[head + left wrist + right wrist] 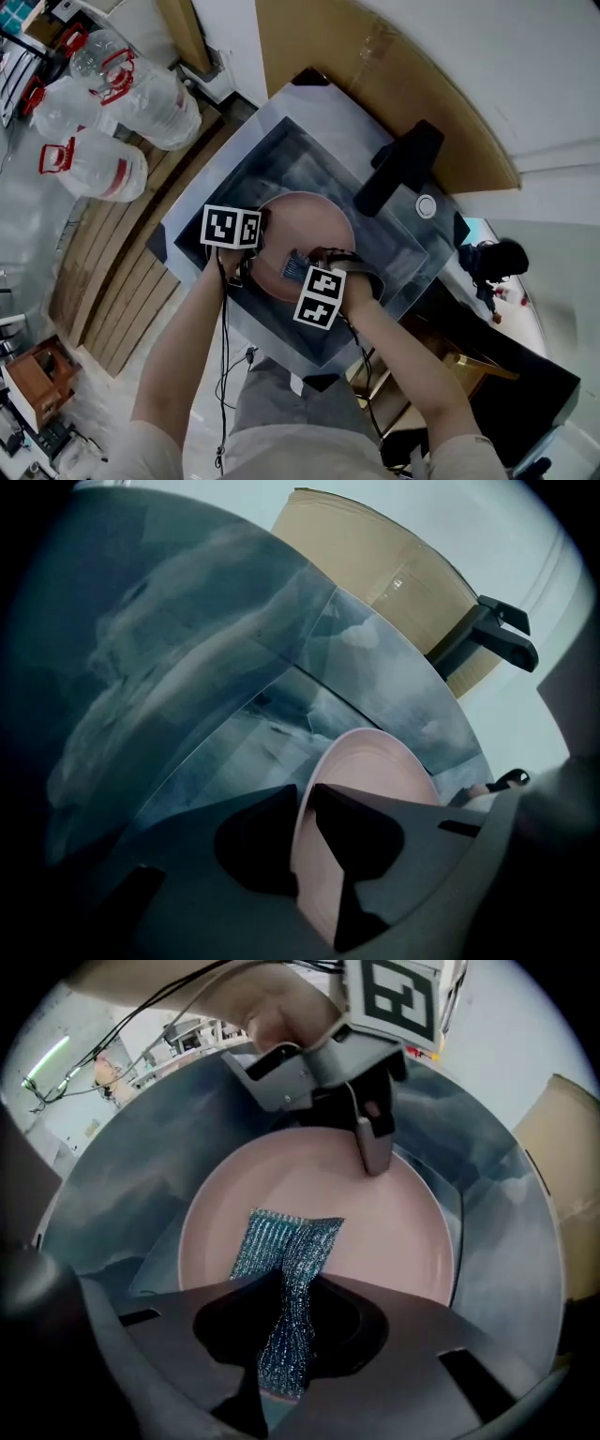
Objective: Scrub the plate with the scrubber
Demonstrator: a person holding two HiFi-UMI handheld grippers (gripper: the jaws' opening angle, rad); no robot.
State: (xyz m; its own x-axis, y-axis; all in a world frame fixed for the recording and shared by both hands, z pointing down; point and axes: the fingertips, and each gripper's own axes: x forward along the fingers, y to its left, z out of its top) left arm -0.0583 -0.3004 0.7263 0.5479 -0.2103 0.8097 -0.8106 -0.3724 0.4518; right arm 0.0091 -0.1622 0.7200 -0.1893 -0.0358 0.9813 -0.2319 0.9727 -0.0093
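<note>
Water bottles [122, 103]: clear, with red handles, on the floor far left, well apart from the sink.
Sink [216, 187]: a grey basin at the centre of the head view, with the plate lying inside it.
Left gripper [261, 246]: jaws narrowly apart and clamped on the plate's left rim, one pad on the upper face and one on the underside. In its own view [305, 803] the rim runs edge-on between the two jaws.
Plate [319, 220]: pink and round, in the middle of the sink with its face turned up. Being round, it has no long axis.
Scrubber [292, 263]: a blue-green glittery mesh strip. Its long axis runs from the right gripper's jaws out toward the plate's centre. The far end is spread flat on the plate's face [286, 1251].
Right gripper [298, 265]: at the plate's near right edge, jaws closed on the near end of the scrubber, which is pinched narrow between them [291, 1297].
Faucet [398, 169]: black, at the sink's far right rim, angled over the basin.
Cardboard [375, 75]: a brown sheet behind the sink, against the wall.
Hard to make out: the near part of the plate is covered by both grippers and hands in the head view. Whether the gripped rim is lifted off the sink floor cannot be told.
</note>
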